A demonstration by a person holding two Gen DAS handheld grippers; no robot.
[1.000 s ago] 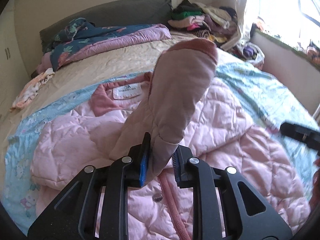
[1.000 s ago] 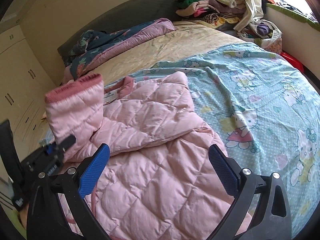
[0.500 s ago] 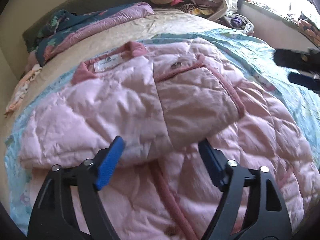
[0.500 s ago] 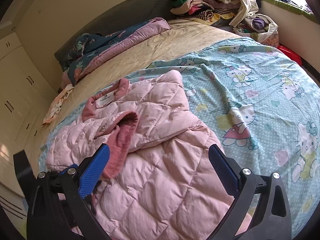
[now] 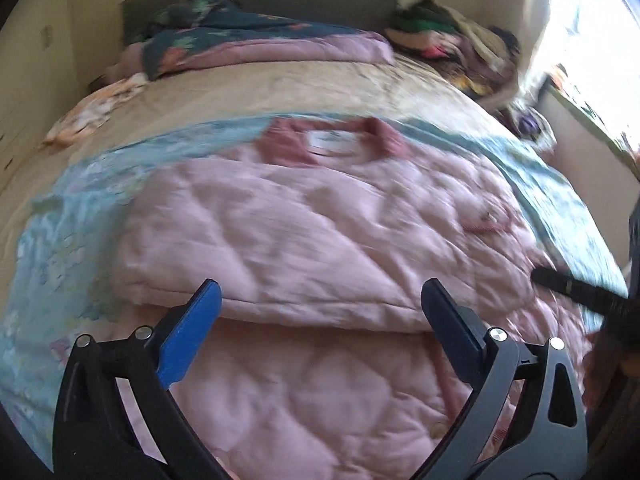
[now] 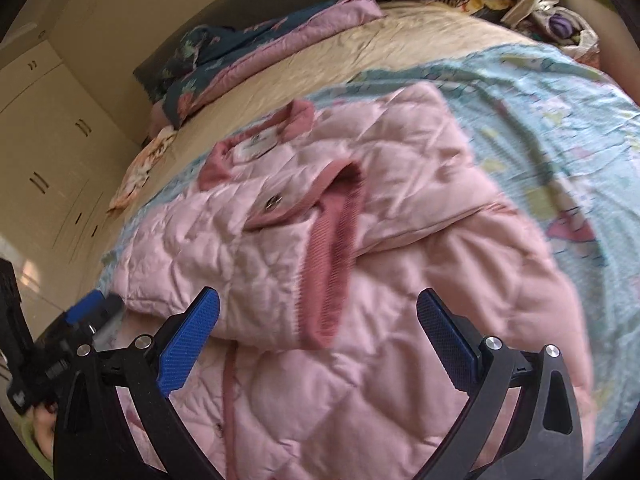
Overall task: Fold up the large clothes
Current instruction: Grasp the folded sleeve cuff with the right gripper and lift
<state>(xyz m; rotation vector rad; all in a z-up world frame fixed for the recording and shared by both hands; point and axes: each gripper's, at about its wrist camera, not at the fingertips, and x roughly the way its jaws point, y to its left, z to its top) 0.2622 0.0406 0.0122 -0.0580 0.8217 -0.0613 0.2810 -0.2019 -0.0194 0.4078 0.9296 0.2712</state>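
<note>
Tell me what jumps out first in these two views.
A pink quilted jacket lies spread across the bed's blue cartoon sheet, one sleeve folded over its front with the ribbed cuff showing. Both hand-held grippers, left and right, hover open above it, holding nothing.

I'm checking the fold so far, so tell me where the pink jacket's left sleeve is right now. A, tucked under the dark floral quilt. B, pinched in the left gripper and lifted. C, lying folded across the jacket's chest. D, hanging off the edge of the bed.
C: the sleeve lies flat across the pink jacket, its ribbed cuff resting on the chest, and the left gripper has just been opening, with nothing between its fingers.
</note>
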